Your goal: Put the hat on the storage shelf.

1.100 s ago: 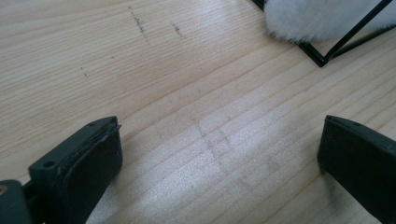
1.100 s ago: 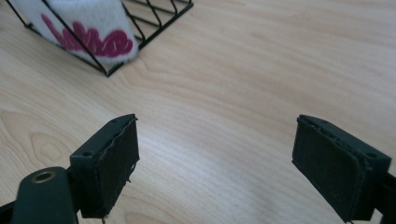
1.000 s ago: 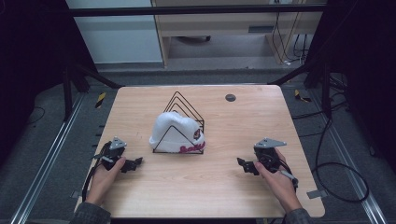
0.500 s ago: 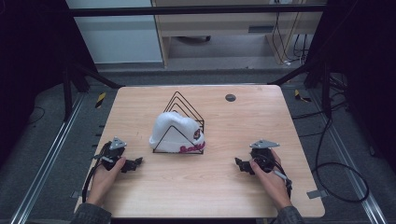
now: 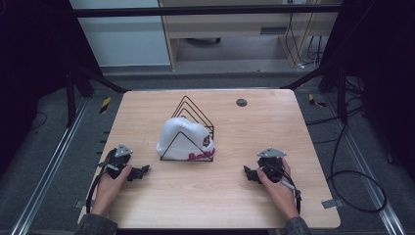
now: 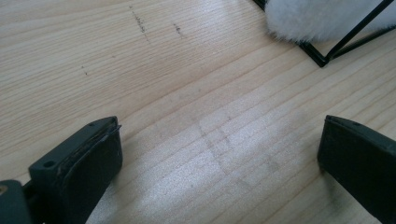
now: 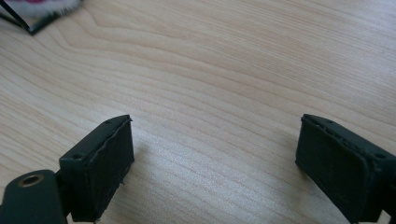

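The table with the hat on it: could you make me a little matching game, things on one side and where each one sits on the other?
Things:
1. white hat
2. wire rack
3. left tongs
4. small dark disc

Places:
A. near the table's far edge, right of the middle
B. in the middle, holding the hat between its triangles
C. tucked into the rack's front end
D. near the front left, open above bare wood

Pairs: 1-C, 2-B, 3-D, 4-A

The right tongs [image 5: 248, 174] have slid leftward along the table [image 5: 274, 122], toward the white cap [image 5: 183, 137].
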Demonstrator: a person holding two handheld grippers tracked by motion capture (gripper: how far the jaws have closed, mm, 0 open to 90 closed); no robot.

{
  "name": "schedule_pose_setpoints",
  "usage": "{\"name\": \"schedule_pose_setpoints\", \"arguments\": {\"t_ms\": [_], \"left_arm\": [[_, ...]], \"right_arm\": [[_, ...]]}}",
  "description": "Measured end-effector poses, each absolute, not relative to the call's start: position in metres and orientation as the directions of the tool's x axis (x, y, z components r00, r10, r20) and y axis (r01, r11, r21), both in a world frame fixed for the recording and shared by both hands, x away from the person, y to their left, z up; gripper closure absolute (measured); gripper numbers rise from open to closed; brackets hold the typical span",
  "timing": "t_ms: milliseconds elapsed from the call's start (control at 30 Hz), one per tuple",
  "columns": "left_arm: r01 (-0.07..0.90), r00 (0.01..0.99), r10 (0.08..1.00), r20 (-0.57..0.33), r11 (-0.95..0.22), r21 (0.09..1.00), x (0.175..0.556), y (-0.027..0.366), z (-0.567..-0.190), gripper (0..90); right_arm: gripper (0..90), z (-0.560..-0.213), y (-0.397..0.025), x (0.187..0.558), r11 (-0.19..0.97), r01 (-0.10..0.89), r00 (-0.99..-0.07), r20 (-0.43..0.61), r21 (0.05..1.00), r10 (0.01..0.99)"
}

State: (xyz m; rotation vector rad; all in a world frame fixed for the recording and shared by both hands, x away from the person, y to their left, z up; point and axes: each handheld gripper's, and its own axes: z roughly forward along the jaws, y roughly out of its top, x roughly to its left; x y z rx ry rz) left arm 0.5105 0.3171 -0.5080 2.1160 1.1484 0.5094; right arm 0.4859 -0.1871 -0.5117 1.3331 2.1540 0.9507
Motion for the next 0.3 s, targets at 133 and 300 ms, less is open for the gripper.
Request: {"name": "schedule_pose_setpoints", "arguments": {"t_ms": [133,300], "left_arm": [[0.583,0.536,0.844,0.023,-0.389,0.713,0.510,0.317,-0.508,0.0],[0.584,0.534,0.845,0.023,-0.389,0.713,0.509,0.317,-0.508,0.0]], "right_arm": [[10.9,-0.512,-0.184,0.481,0.288,0.605,-0.426,-0.004,0.742,0.905],[10.9,-0.512,-0.181,0.474,0.262,0.616,-0.384,-0.008,0.743,0.923]]}}
